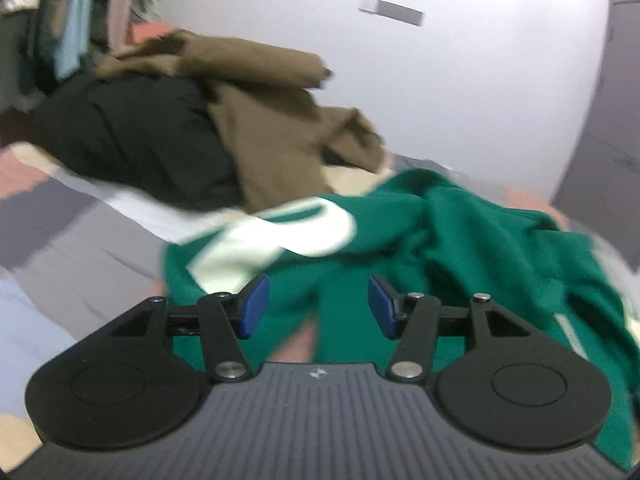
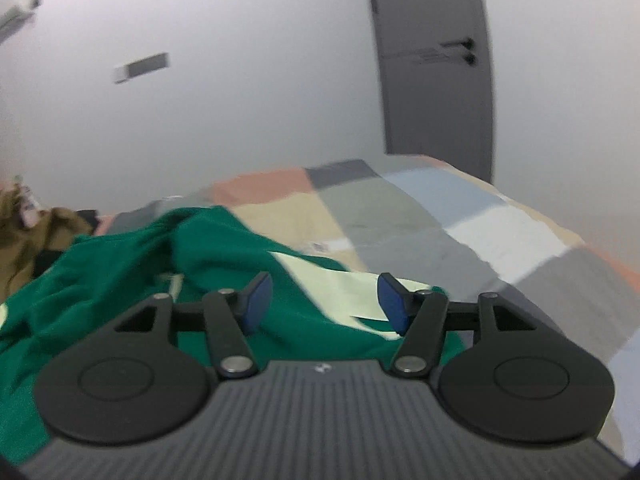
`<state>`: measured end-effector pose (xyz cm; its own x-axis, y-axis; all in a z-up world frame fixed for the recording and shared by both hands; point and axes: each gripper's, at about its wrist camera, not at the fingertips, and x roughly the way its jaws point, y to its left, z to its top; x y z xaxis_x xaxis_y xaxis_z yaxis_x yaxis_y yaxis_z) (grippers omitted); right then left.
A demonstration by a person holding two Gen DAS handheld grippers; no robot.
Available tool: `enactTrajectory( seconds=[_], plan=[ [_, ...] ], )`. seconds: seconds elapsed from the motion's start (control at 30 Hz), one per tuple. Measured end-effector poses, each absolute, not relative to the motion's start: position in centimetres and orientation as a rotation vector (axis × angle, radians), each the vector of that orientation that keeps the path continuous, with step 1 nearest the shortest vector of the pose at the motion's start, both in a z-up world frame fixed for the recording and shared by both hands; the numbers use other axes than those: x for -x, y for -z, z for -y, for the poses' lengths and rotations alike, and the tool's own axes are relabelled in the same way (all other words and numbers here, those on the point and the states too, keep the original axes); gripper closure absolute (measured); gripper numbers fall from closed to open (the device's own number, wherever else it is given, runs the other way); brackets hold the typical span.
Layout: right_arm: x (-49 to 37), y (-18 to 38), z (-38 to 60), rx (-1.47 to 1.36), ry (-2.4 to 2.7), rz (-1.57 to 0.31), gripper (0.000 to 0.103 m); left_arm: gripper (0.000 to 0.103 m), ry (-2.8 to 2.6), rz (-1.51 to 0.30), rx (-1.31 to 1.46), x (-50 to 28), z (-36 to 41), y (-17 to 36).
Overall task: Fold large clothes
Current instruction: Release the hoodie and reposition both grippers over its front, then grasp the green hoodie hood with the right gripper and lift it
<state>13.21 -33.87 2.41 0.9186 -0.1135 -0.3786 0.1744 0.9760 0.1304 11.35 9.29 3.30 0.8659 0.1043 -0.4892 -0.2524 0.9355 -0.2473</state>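
Note:
A large green garment with pale white lettering lies rumpled on the patchwork bedcover. My left gripper hovers above its near part, jaws apart, nothing between the blue pads. In the right wrist view the same green garment spreads to the left with a pale panel in front. My right gripper hangs over it, open and empty, its blue pads clear of the cloth.
A heap of brown clothing and black clothing sits behind the green garment. Hanging clothes fill the far left. A grey door stands in the white wall. The bedcover stretches to the right.

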Motion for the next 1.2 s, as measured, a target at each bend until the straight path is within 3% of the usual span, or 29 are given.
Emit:
enactTrajectory(
  seconds=[0.37,0.43,0.47,0.5,0.63,0.93,1.03,1.1,1.2],
  plan=[
    [-14.4,1.8,21.7,-0.111,-0.208,-0.493,0.043,0.043,-0.063,-0.547,0.297,-12.6,-5.9,-0.7],
    [-16.2,2.8,19.6,-0.120,-0.245,-0.547,0.033,0.043,-0.062,-0.557,0.304,-13.4,-6.3,0.0],
    [-16.9,3.2,18.8,-0.127,-0.252,-0.559,0.020,0.043,-0.060,-0.560,0.309,-13.9,-6.5,0.4],
    [-17.9,3.6,18.0,-0.139,-0.259,-0.571,0.018,0.042,-0.058,-0.564,0.316,-14.2,-6.7,0.7],
    [-21.6,5.5,13.9,-0.145,-0.285,-0.631,0.018,0.043,-0.064,-0.584,0.352,-15.7,-7.6,2.3],
    [-29.7,6.6,8.1,0.035,-0.251,-0.563,0.018,0.043,-0.015,-0.570,0.399,-17.1,-8.4,3.4],
    [-33.2,5.2,7.8,0.077,-0.276,-0.557,0.035,0.043,0.010,-0.571,0.397,-17.9,-8.2,3.5],
    [-36.3,3.5,7.9,0.088,-0.277,-0.556,0.063,0.043,0.021,-0.578,0.387,-18.7,-8.1,3.8],
    [-41.2,0.3,8.1,0.081,-0.252,-0.552,0.075,0.043,0.018,-0.572,0.358,-19.7,-8.1,4.2]
  ],
)
